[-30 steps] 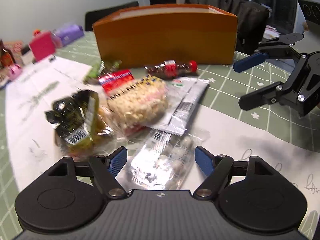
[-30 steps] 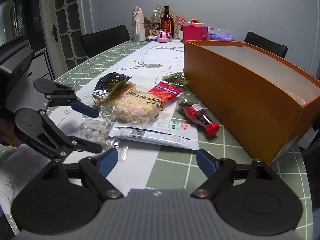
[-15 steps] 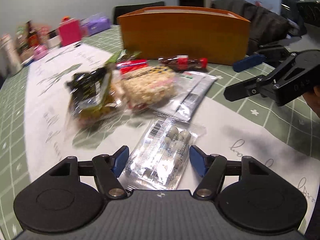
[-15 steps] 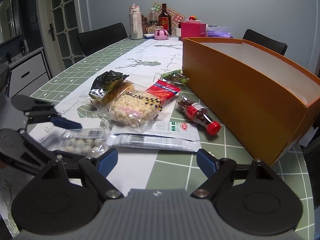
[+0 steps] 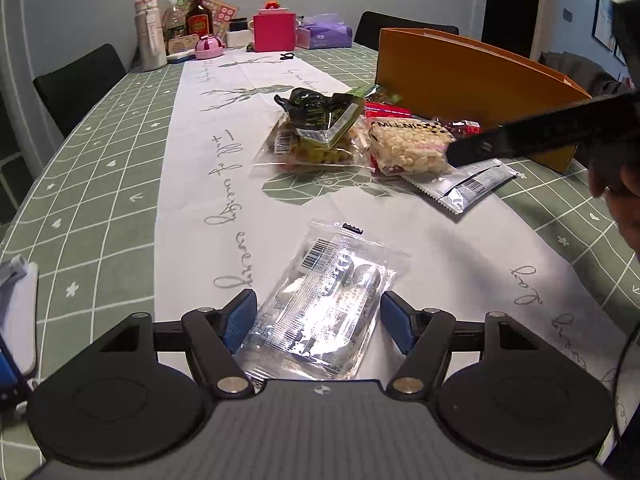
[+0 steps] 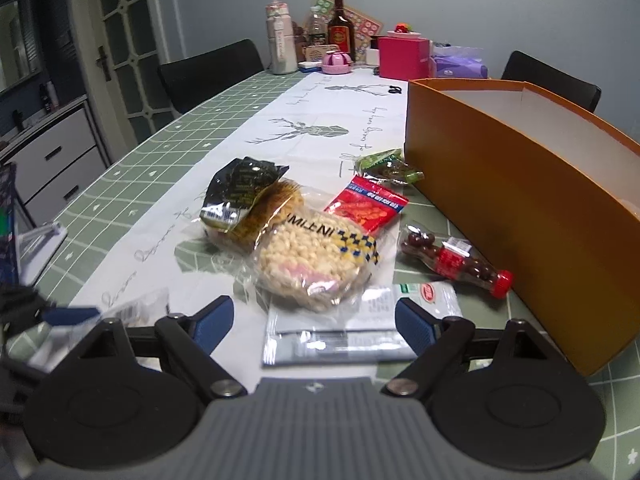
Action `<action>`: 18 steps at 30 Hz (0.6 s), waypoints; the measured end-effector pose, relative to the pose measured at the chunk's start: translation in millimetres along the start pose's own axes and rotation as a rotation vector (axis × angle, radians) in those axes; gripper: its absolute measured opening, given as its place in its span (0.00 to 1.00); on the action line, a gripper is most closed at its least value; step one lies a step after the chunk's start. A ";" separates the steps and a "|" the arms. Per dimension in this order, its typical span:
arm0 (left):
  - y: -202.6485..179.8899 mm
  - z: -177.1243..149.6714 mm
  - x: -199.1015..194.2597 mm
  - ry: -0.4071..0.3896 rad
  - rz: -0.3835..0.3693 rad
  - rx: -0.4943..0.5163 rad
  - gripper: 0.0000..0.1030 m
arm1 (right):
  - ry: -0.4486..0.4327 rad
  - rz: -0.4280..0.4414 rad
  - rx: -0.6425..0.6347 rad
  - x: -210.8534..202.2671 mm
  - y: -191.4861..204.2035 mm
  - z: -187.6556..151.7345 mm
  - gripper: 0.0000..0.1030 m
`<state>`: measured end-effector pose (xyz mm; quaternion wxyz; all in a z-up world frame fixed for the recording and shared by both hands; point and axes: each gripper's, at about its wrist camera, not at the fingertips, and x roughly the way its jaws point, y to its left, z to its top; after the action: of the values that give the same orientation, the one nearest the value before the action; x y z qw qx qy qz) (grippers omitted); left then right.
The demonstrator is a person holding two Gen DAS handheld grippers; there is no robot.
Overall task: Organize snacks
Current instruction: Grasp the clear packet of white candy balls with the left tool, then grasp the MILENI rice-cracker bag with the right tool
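A clear packet of white candy balls (image 5: 320,312) sits between the pads of my left gripper (image 5: 318,320). Its jaws are opening slightly, and the pads still touch the packet's sides. In the right wrist view that gripper (image 6: 72,314) is a blur at the left edge. My right gripper (image 6: 314,324) hangs empty, jaws opening, over the silver sachets (image 6: 340,336). Just beyond lie a puffed rice cake packet (image 6: 312,264), a black-green bag (image 6: 240,188), a red packet (image 6: 366,208), a green packet (image 6: 388,166) and a small chocolate-ball bottle (image 6: 452,264). The orange box (image 6: 520,184) stands open at the right.
Bottles (image 6: 340,36), a pink box (image 6: 402,58) and a purple pack (image 6: 460,64) crowd the table's far end. Black chairs (image 6: 212,72) stand along the sides. A white device (image 5: 20,312) lies at the left edge near my left gripper.
My left gripper has swung left and rolled level, taking the clear packet with it, and its jaws have narrowed. My right gripper has moved forward to the silver sachets.
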<state>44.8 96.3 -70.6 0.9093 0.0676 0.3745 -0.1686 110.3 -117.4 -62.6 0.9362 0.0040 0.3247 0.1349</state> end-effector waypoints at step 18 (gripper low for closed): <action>3.4 -6.9 -7.0 -0.003 0.008 -0.010 0.78 | -0.001 -0.222 0.070 61.6 33.0 18.5 0.84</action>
<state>36.9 103.0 -70.6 0.9109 0.0642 0.3736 -0.1630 159.7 -68.4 -82.2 0.9447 0.0008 0.3273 0.0189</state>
